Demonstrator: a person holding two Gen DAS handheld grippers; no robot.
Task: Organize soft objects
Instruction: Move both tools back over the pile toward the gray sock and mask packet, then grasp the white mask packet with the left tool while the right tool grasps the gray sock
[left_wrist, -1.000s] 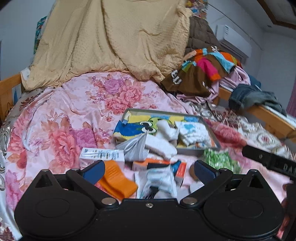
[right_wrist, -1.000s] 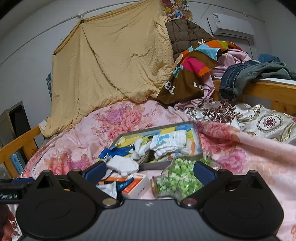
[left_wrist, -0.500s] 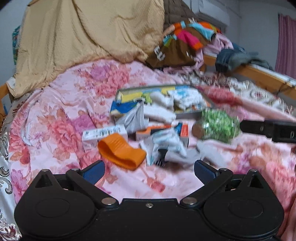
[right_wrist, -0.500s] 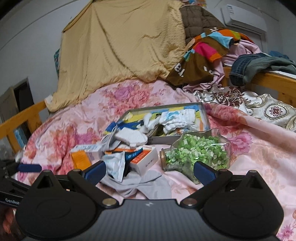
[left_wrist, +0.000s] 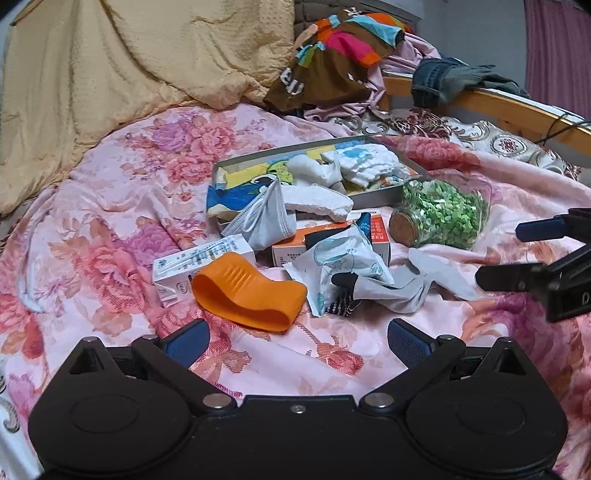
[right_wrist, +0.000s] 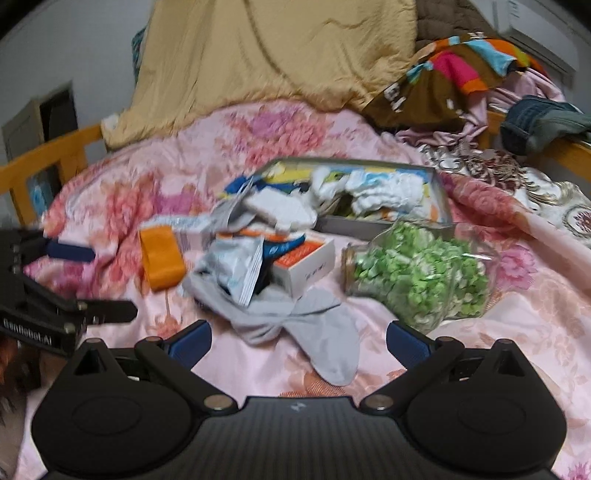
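Showing only rightward (blurred): grey sock's (right_wrist: 325, 347) toe.

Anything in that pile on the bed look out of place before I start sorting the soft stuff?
Yes. A glass jar of green pieces lies tipped on its side on the quilt, cork end toward the orange-and-white box; nothing looks spilled. It and the cartons are hard items mixed among the grey sock and the face mask.

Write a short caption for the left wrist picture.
Open left gripper hovers over an orange band, gray sock and boxes on a floral quilt.
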